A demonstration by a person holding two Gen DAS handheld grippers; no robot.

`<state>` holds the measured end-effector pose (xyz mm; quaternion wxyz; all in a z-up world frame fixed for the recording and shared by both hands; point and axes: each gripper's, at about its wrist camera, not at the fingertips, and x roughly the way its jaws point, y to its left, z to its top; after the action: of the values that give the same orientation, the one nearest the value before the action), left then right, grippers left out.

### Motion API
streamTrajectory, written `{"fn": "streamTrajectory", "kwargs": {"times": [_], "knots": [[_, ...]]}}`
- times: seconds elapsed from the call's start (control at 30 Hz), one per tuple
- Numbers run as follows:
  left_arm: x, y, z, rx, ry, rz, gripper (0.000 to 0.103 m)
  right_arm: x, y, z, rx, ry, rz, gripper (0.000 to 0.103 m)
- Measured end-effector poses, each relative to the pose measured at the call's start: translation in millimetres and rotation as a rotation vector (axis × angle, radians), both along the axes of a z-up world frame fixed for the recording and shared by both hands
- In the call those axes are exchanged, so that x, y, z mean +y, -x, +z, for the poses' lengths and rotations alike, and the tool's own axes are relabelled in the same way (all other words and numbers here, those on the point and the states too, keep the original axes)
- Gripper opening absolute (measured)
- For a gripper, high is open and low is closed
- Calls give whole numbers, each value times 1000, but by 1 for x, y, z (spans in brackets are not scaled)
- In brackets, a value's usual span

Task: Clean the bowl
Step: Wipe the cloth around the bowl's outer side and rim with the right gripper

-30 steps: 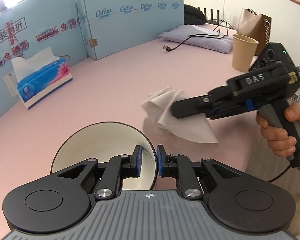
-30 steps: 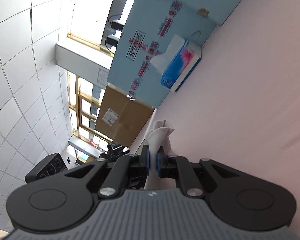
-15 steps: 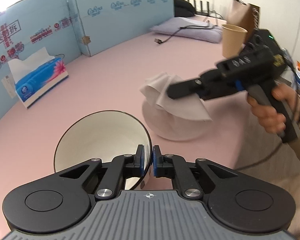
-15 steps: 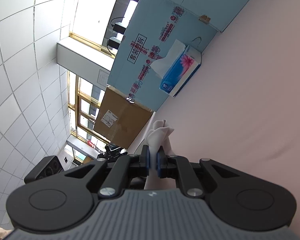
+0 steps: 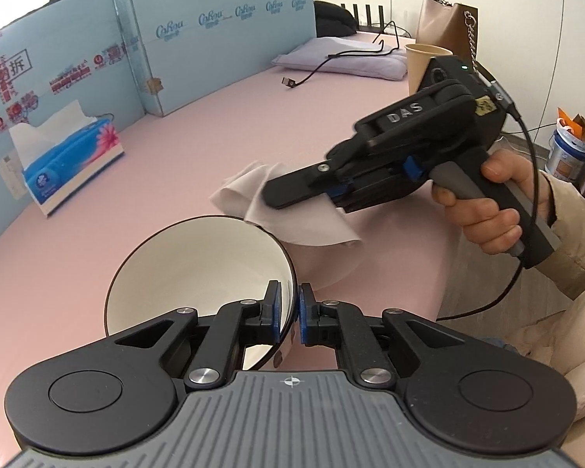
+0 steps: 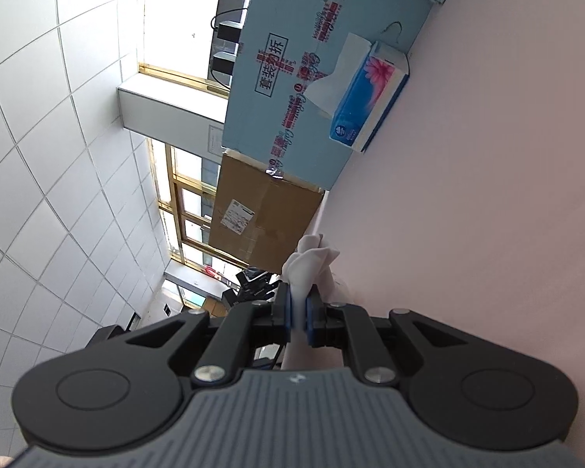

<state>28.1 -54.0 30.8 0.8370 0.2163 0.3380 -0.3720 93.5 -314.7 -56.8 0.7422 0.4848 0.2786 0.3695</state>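
bowl (image 5: 199, 269) lifted, tilted up — tissue (image 5: 292, 210) now at its rim

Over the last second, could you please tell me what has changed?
The left claw closed fully onto the bowl rim and tilted it up. The right claw brought the tissue nearer the bowl's far edge. Its grip on the tissue is unchanged; the tissue box stayed put.

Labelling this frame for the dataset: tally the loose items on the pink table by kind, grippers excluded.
bowl: 1 (clamped in the left gripper)
tissue: 1 (clamped in the right gripper)
tissue box: 1
paper cup: 1
pillow: 1
cable: 1
Total: 6
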Motion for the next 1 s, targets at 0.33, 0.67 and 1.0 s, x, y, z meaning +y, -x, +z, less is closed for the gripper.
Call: {"fn": "streamTrajectory", "kwargs": {"times": [0.33,0.67,1.0], "knots": [[2,0,-2,0,13,-21,11,15,-29,2,35,34,14,11],[3,-4,-4,11,30,-29,12,33,-54,4,49,51,61,13],[5,-8,-6,33,38,-29,13,48,-71,3,72,80,107,13]]}}
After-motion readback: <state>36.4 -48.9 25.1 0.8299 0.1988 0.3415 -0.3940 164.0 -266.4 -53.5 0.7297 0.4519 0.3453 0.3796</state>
